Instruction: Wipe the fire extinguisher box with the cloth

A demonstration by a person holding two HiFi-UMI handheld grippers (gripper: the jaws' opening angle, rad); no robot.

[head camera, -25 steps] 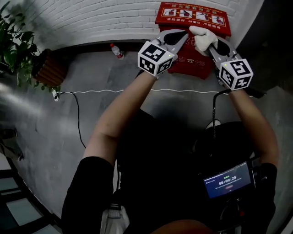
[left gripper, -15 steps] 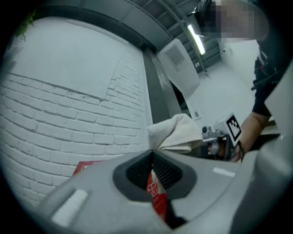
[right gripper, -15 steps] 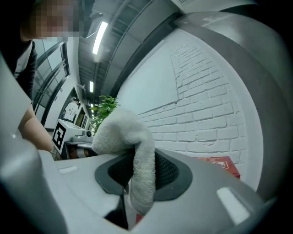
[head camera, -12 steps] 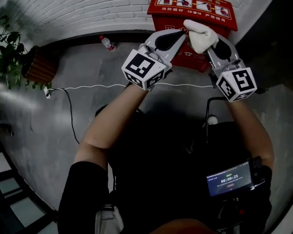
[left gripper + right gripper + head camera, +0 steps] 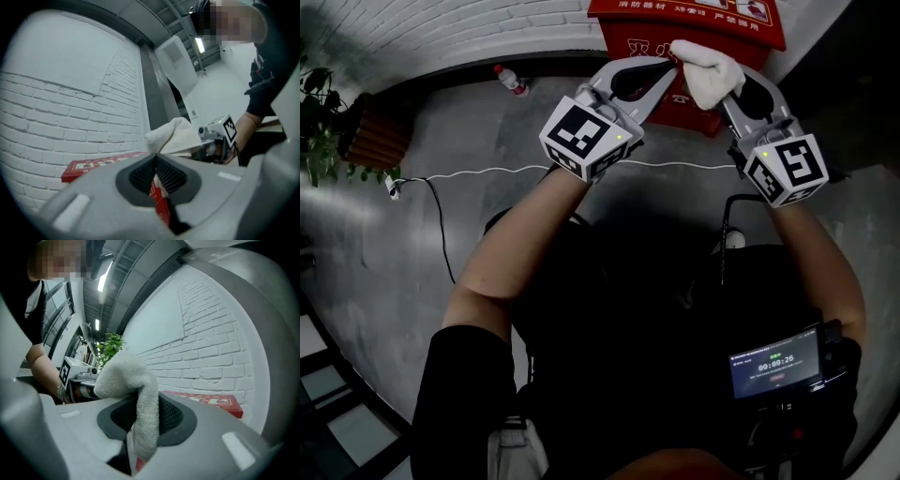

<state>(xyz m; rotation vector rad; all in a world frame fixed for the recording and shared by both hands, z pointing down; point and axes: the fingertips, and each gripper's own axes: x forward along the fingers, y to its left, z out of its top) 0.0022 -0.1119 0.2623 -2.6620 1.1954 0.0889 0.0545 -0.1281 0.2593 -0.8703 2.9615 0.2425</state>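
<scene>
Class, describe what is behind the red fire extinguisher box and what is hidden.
A white brick wall stands behind the fire extinguisher box. In the head view the cloth covers part of the box's front, so the print there is partly hidden.

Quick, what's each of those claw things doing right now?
Left gripper: shut, pinching a corner of the cloth.
Right gripper: shut on the same cloth, which hangs between its jaws.

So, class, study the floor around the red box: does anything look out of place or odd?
Yes: a stray plastic bottle sits on the floor by the wall, left of the fire extinguisher box, and a white cable trails loose across that floor.
</scene>
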